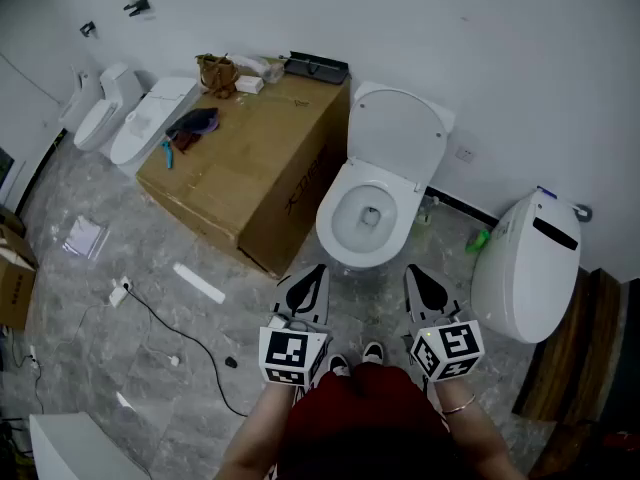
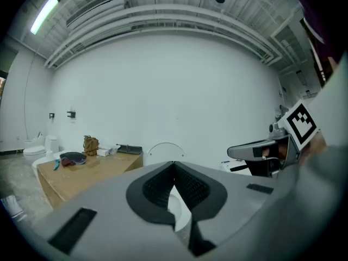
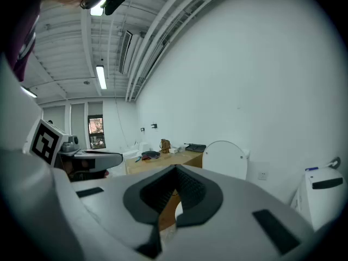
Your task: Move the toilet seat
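toilet [image 1: 397,133]: right of cardboard box [image 1: 270,138] | bag [image 1: 216,74]: on cardboard box

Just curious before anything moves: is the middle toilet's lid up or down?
Up: the lid leans back toward the wall, leaving the bowl open to view.

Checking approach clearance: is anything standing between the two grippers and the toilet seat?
Nothing visible does. The left gripper and right gripper, both shut, hang just in front of the toilet seat, with only floor between. The cardboard box stands off to the left.
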